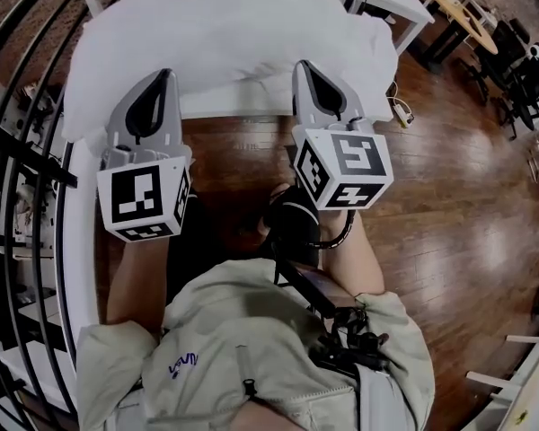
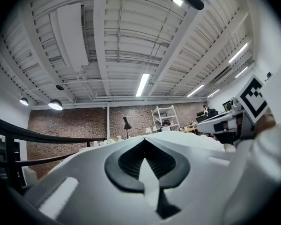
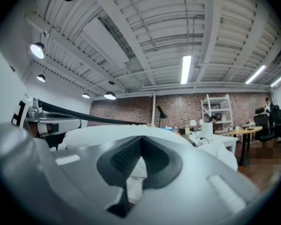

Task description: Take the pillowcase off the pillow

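Left tongs and right tongs each clamp shut on the plump, pillow-filled pillowcase.

Brick wall, glossy wooden floor

A loft-style lab or office: brick wall, exposed ceiling strip lights, white shelving, desks, swivel chairs.

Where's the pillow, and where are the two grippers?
pillow (image 1: 234, 34), head view, middle of its top
left gripper (image 1: 168, 74), head view, its shut tip
right gripper (image 1: 303, 65), head view, its shut tip
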